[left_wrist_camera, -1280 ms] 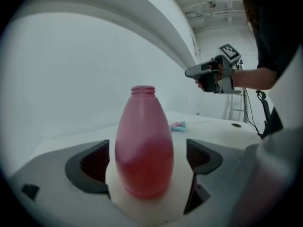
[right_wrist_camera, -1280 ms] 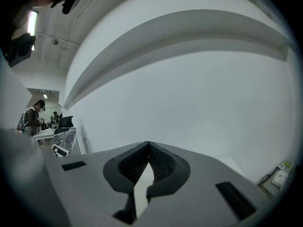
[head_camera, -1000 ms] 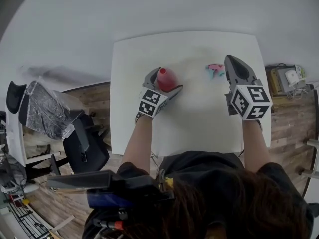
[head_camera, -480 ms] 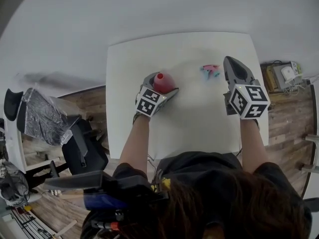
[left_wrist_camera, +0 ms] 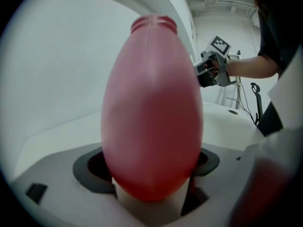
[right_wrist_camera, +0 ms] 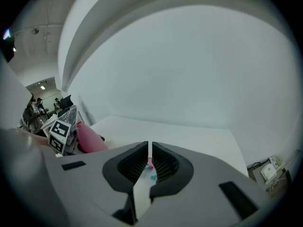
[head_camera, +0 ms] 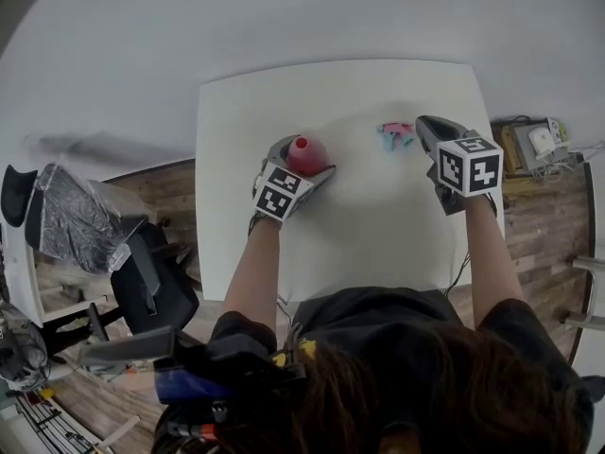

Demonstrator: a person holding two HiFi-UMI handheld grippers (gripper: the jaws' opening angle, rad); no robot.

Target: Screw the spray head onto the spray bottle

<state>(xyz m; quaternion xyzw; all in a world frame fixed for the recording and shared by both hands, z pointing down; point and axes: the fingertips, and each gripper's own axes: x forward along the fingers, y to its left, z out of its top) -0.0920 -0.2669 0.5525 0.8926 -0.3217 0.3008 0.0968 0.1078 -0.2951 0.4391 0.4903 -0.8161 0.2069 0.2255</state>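
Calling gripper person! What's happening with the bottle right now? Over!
Left hand-held gripper: jaws just closed onto upright red bottle. Right hand-held gripper: shut, empty, beside loose spray head. Nothing blocking.

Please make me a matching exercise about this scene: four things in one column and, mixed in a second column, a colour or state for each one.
Things:
1. bottle
2. spray head
3. right hand-held gripper
4. table

Colour or state:
A. white
B. jaws shut, holding nothing
C. red, neck uncapped
D. pink and teal, not held

Pairs: 1-C, 2-D, 3-B, 4-A
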